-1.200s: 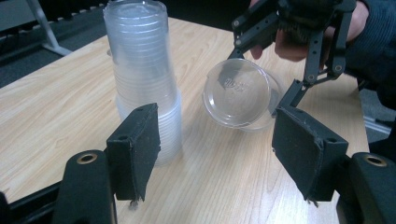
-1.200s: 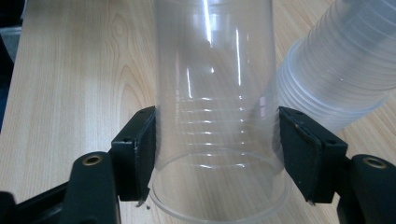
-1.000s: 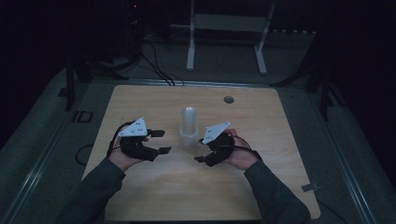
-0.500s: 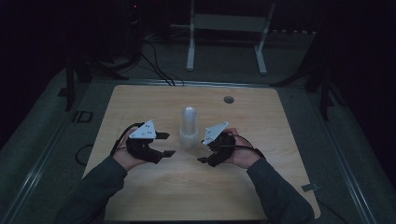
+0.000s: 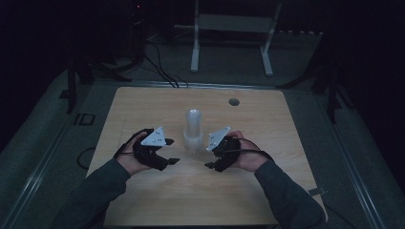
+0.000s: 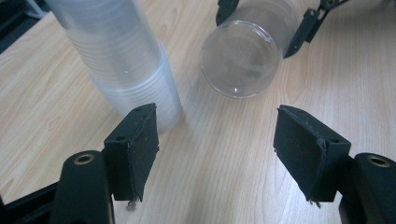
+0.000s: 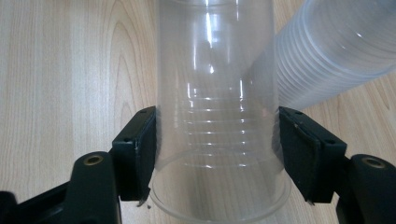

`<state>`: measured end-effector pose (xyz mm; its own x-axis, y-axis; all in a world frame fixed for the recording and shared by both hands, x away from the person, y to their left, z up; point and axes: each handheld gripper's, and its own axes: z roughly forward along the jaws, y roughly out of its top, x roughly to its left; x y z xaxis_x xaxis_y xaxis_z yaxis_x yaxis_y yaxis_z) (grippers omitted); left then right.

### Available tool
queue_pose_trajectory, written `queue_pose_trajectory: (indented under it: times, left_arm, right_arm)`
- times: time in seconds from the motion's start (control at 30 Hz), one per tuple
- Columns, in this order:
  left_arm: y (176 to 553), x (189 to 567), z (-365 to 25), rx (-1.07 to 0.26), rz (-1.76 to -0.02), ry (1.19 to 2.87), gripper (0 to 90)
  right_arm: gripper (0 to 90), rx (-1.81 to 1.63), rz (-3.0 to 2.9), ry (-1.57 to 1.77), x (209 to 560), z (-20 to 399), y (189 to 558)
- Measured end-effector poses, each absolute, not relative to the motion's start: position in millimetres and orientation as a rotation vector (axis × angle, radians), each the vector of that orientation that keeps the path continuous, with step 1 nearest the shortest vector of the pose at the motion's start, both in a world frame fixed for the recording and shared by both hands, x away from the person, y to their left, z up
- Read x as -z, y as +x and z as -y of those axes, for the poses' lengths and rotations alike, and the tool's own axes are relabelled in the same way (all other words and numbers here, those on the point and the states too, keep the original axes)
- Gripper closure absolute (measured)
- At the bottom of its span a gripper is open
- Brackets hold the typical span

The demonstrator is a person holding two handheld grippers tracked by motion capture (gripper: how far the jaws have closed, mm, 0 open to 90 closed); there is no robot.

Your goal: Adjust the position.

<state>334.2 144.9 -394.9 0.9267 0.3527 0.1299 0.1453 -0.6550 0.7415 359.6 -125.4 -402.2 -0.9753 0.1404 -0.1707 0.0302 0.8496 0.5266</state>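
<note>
A: What sits on the counter?

B: A stack of clear plastic cups, nested one inside another and standing mouth down near the middle of the wooden top. The stack is all cups – nothing else shows in it.

A: And the single cup?

B: The right tongs hold one clear cup. In the right gripper view its two black pads press on opposite sides of the cup wall, with the rim nearest the camera. The cup is see-through and nothing lies in it; the wood grain shows through the wall.

A: Where is that cup relative to the stack?

B: Just beside it, on the person's right. In the left gripper view the held cup shows its round base toward the camera, lying tilted rather than upright, and the stack stands to one side of it.

A: The left tongs?

B: The left tongs stand wide – their jaws have just been opening – with bare wood between the pads. One pad is near the foot of the stack, though I cannot tell whether it touches.

A: Anything else?

B: A small round hole in the counter, well apart from the cups.
</note>
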Motion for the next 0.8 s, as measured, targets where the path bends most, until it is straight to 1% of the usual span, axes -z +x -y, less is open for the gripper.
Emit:
queue_pose_trajectory:
  times: [0.8]
  left_arm:
    - [331, 401, -132, -0.358, -0.306, 2.402, 30.7]
  right_arm:
    - [33.4, -0.589, -2.869, 0.016, 405, 110, 356]
